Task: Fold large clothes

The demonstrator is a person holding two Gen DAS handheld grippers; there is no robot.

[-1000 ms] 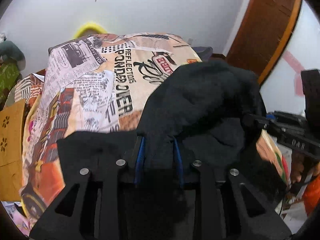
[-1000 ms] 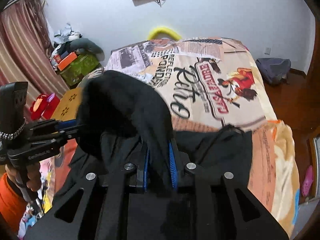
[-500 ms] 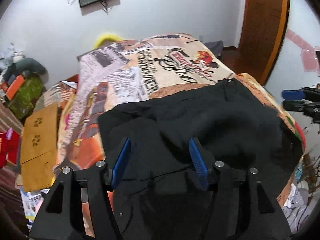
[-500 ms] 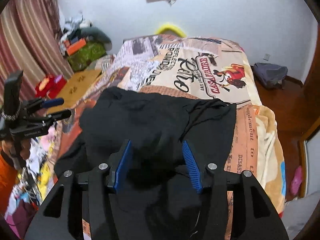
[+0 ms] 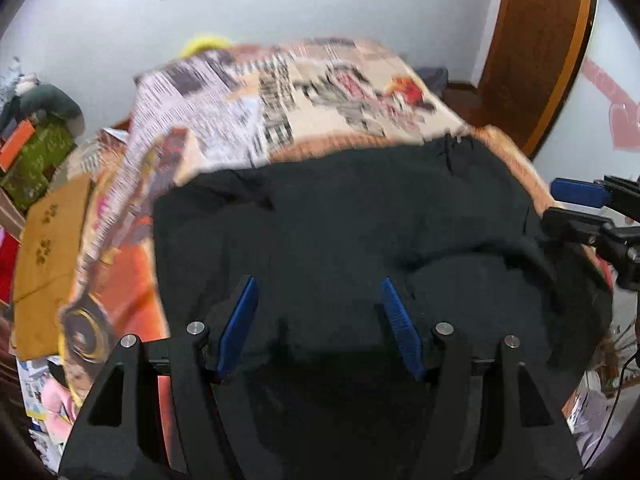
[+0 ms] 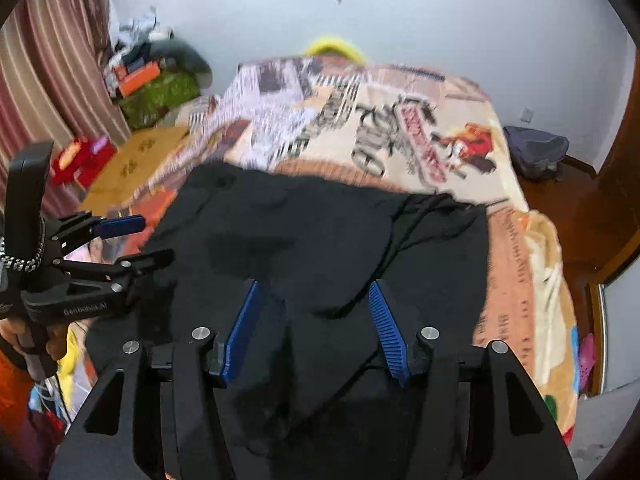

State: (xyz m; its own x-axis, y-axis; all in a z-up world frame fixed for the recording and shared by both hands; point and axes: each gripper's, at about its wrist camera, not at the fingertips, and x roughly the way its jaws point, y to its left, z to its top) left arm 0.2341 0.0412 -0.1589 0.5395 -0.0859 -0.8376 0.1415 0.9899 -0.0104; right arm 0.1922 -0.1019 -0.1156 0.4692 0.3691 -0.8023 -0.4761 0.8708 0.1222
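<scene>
Step in hand: release after a fold. The black garment point(image 5: 340, 232) lies spread on the bed point(image 6: 420, 120). Left gripper point(image 5: 318, 322) and right gripper point(image 6: 312, 330) are opening, fingers clear of cloth. Next move, judged: regrasp 2 edge points. Motion blur hides seams; the near hem is cut off.

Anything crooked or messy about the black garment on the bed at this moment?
Yes. The black garment lies bunched: a curved flap overlaps its right half unevenly, and a thin cord trails loose near its far edge. It also hangs off the bed's near edge.
</scene>
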